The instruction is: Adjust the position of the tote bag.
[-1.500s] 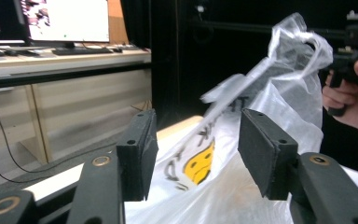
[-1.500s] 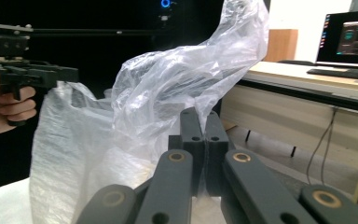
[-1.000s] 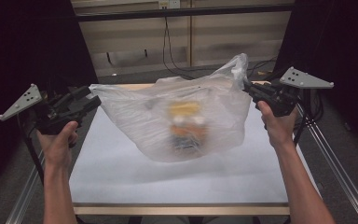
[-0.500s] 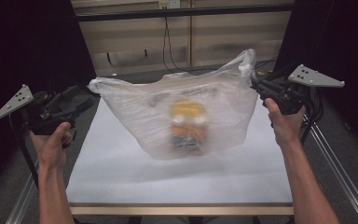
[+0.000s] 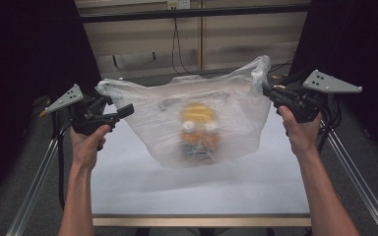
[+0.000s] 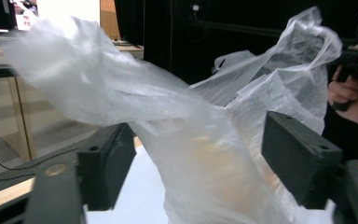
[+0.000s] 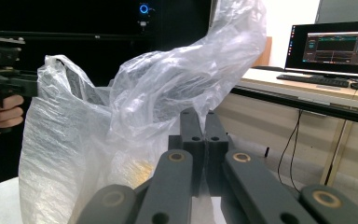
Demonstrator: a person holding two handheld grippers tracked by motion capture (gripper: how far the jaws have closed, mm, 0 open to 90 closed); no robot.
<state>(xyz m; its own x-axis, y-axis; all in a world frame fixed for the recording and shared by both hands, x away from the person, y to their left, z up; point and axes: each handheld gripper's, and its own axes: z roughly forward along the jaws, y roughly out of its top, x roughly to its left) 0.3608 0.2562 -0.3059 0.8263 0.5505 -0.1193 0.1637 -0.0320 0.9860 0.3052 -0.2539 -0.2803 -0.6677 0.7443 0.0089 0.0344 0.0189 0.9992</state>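
A: Item one: bag (image 5: 197, 123), thin clear plastic, hanging over the white counter (image 5: 142, 187) between the two grippers. Its belly sags low, just above the counter or brushing it; I cannot tell which.

B: Contents?

A: A yellow-orange load (image 5: 199, 130), blurred through the film, sunk to the bottom. Kind unclear. It looks like several small pieces with pale caps.

B: Right gripper (image 5: 269, 92)?

A: Jaws pressed together on the bag's right handle (image 7: 233, 42), which stands up in a crumpled peak above them in the right gripper view. Firm pinch, by the look.

B: Left gripper (image 5: 123, 110)?

A: Jaws apart, and they have just been closing. In the left gripper view the bag's film (image 6: 200, 154) runs between the two pads without either pressing on it. So no grip on that side. In the high view the left corner (image 5: 106, 88) of the bag sits just above the gripper.

B: Handling notes?

A: Soft, limp, slick film; weighs next to nothing itself, so the load sets the sag. Judged moderately light, yet enough to stretch the handle. A thin fold may slide out of flat pads. Best hold is the bunched left handle loop, several layers gathered, matching the right side, not the single sheet of the wall. Avoid jerks: the film could tear at the pinch.
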